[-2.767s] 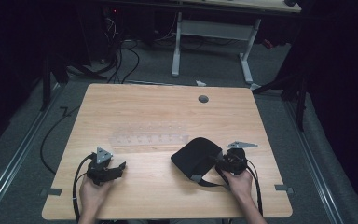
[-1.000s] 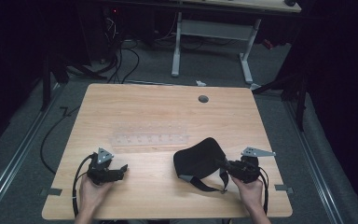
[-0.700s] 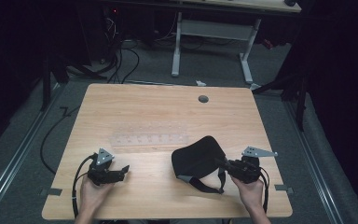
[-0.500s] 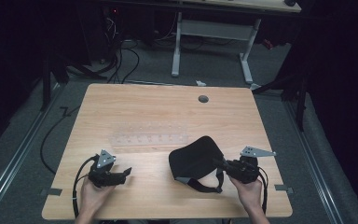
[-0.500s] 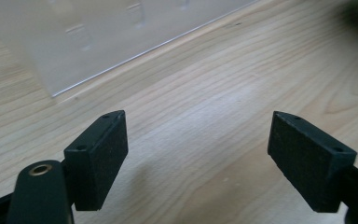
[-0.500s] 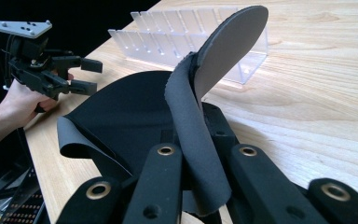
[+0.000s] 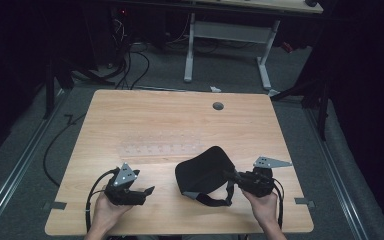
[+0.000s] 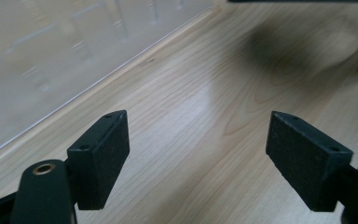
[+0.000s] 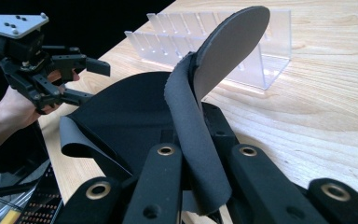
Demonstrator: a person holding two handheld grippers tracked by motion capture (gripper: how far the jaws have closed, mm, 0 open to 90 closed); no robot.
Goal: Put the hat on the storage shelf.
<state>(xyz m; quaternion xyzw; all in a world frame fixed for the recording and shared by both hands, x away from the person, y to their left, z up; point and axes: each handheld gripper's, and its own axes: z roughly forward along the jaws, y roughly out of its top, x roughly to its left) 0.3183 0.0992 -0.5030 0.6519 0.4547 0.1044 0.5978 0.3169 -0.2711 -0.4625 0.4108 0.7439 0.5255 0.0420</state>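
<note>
Black soft fabric piece (image 7: pixel 202 172), looks like a padded mask or cap with a strap (image 7: pixel 215 199), on the near-right part of the wooden table (image 7: pixel 170 120), just left of the right gripper (image 7: pixel 232 176). Long axis roughly left-right, strap loop trailing toward the near edge. In the right gripper view, jaws pinched shut on a fold of the fabric edge (image 9: pixel 191 140), with a stiff rounded flap (image 9: pixel 230 42) standing up and tilted beyond the jaws. Rest of the piece sagging on the table, away to the left.

Left gripper (image 7: pixel 147 191) near-left, well apart from the fabric, pointing right toward it. Jaws wide open, nothing between them, bare wood below in the left gripper view. Likely next job for that one: close the gap rightward and take the free left edge of the fabric. Straight run across open wood, nothing between.

Clear plastic slotted rack (image 7: pixel 160 149) lying flat just beyond both grippers, close to the fabric's far-left edge but apparently not touching. Keep any lift or spread near of it. Far half of the table bare apart from a cable hole (image 7: pixel 218 106). Near table edge close behind both hands, little room to pull back.
</note>
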